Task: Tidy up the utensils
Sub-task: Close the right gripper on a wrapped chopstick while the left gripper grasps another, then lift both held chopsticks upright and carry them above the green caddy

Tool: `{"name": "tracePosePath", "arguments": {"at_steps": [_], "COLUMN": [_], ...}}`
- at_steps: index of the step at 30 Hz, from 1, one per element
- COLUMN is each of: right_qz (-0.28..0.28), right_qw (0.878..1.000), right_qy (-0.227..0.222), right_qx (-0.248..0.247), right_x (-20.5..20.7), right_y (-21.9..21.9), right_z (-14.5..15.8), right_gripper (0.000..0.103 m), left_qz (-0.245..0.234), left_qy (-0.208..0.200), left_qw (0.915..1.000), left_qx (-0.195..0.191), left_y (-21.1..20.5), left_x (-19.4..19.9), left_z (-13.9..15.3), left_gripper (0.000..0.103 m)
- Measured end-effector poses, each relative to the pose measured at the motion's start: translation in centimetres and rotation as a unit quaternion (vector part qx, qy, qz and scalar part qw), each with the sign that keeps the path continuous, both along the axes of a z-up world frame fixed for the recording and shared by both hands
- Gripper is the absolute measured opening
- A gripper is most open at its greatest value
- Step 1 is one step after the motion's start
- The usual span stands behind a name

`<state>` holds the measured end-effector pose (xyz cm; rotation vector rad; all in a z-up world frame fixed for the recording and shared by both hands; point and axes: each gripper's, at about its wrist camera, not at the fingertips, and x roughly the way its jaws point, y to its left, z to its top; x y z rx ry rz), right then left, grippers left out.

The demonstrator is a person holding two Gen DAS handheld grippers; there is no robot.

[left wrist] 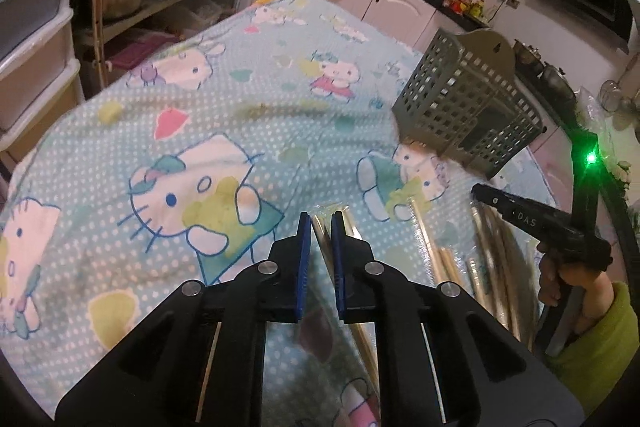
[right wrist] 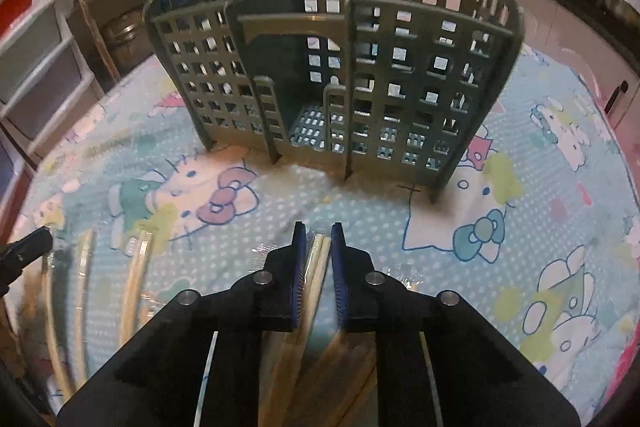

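Right gripper [right wrist: 318, 239] low over the tablecloth [right wrist: 460, 211], jaws narrowly parted around a wrapped pair of chopsticks [right wrist: 316, 263]; whether the pads actually press the pair or merely flank it, impossible to tell. Long axis of that pair running along the fingers, tips aimed forward at the grey utensil holder [right wrist: 332, 67], which stands upright straight ahead and a little apart, open middle compartment facing the camera, latticed compartments on either side, all apparently empty. Likely next: lift, tip the sticks upright, drop them into a compartment from above. Clearly the nearer tool for that job. Left gripper [left wrist: 321, 227] further off, holder [left wrist: 468, 107] lying ahead and to its right, tilted in that fisheye view; jaws likewise slightly apart astride another wrapped stick [left wrist: 320, 231], contact not discernible. More wrapped chopsticks [left wrist: 444, 259] lying loose on the cloth between the two tools, roughly parallel. Right tool's handle held level in a hand [left wrist: 560, 283], green sleeve showing, nose pointing toward the holder.
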<state>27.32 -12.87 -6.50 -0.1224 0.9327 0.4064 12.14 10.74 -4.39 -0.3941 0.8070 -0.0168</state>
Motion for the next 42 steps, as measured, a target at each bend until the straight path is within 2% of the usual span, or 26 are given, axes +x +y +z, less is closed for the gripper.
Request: {"name": "tracePosePath", "arguments": {"at_steps": [12,25,34,42], "right_qz": [0.0,0.006,-0.013,-0.045], "right_qw": [0.994,0.977,0.961,0.945], "right_qy": [-0.042,-0.143,-0.221,-0.272], "right_qx": [0.099,0.155,0.167,0.173], "right_x": [-4.3,-9.4,-9.5,-7.4], "right_y": [-3.9,-7.0,-8.2,-9.1], "right_z": [6.0,13.9,18.5,22.2], "right_gripper": [0.01,0.009,0.009,0.009], "left_qz": [-0.031,-0.062,-0.076,-0.073], "left_qy": [-0.059,-0.123,-0.173,-0.224], "left_qw": [0.9976,0.9902,0.9812,0.9701], "left_qx": [0.017,0.023,0.039,0.058], "left_y": [-2.4,-4.5,-6.2,-7.9], "left_x": [0.1,1.4,3.2,5.9], "left_z": [5.4,11.8,16.4,21.0], "left_gripper": [0.002,0.001,0.001,0.001]}}
